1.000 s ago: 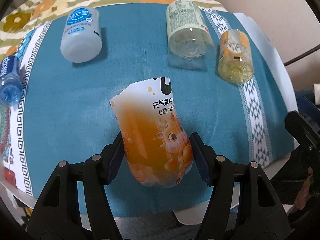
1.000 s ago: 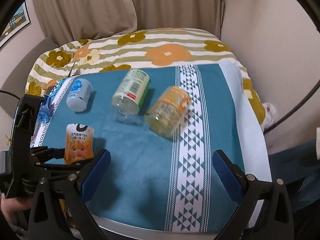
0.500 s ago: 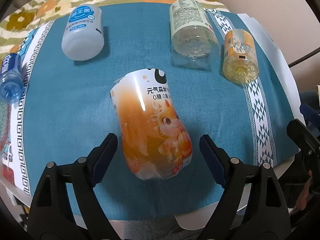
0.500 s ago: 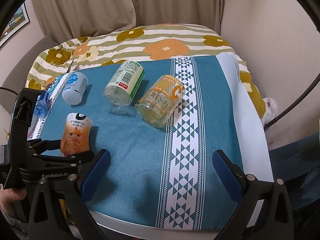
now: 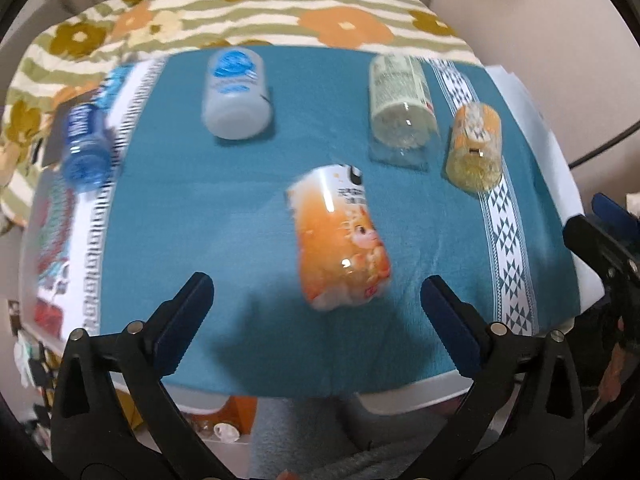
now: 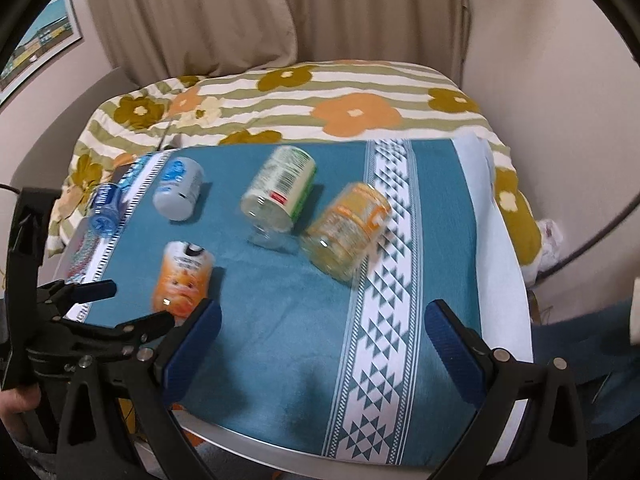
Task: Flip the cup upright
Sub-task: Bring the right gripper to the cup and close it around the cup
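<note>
Five containers lie on your teal cloth, all on their sides. Item one — the orange cup with the cartoon print, resting near the front edge, just ahead of your left gripper and touching neither finger. Your left gripper's fingers stand wide apart and hold nothing; from the right wrist view the same cup sits just beyond it. Your right gripper is likewise spread wide and empty, over bare cloth beside the white patterned band.

Behind the cup: a white bottle with a blue label, a clear bottle with a green label, and just beside that, a yellow-orange jar on the patterned band. A blue bottle lies at the cloth's left border. A floral striped quilt lies beyond the cloth.
</note>
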